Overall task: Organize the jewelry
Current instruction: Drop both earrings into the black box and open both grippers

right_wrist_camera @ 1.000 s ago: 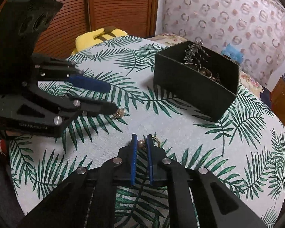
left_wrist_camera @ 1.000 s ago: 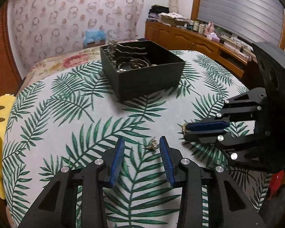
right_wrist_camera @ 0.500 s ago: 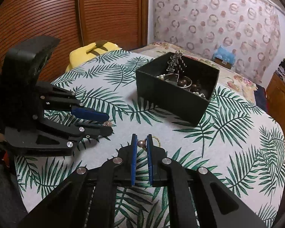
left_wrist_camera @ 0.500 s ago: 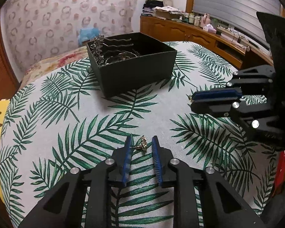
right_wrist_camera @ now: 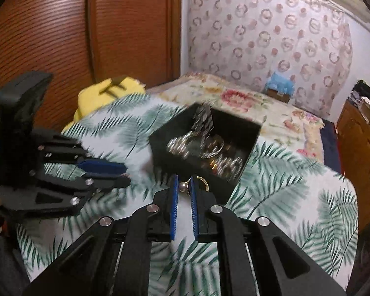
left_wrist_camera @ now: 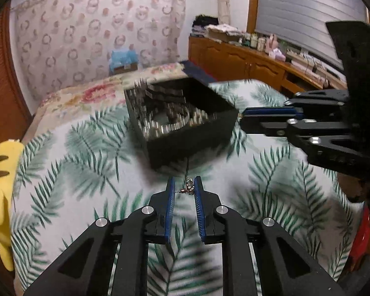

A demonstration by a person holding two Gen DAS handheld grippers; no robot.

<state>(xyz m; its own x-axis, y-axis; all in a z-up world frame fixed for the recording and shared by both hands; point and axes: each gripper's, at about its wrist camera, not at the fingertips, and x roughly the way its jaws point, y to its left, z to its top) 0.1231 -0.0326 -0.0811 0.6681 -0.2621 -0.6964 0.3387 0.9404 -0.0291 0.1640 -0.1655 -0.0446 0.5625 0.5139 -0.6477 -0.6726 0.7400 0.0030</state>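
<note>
1. Gripping a small silver stud earring [left_wrist_camera: 188,188] between its blue-padded fingertips, the left tongs [left_wrist_camera: 184,190] are clenched on it in the left wrist view; the post runs crosswise from pad to pad, with the silver bead near the right pad.
2. Right tongs [right_wrist_camera: 184,188] are clenched on a pearl-and-gold-ring earring [right_wrist_camera: 183,186] in the right wrist view; the pale bead sits between the pads and the gold ring [right_wrist_camera: 202,182] pokes out past the right fingertip.
3. Open black square box of jewelry [left_wrist_camera: 182,120] lies ahead of both tongs on the green palm-leaf patterned cloth [left_wrist_camera: 81,153]. Both views are blurred there, so the contents read only as silver and gold glints.
4. Left wrist view alone shows the right tongs [left_wrist_camera: 244,120] from the side, tip close beside the box's right corner; whether it touches cannot be told, and the earring in that tip is only a speck here.
5. Right wrist view alone shows the left tongs [right_wrist_camera: 124,175] from the side, off to the left of the right tongs and short of the box [right_wrist_camera: 204,155]; its earring is hidden from this side.
6. Yellow plush item [right_wrist_camera: 106,93] lies at the cloth's far left edge, well apart from both tongs.
</note>
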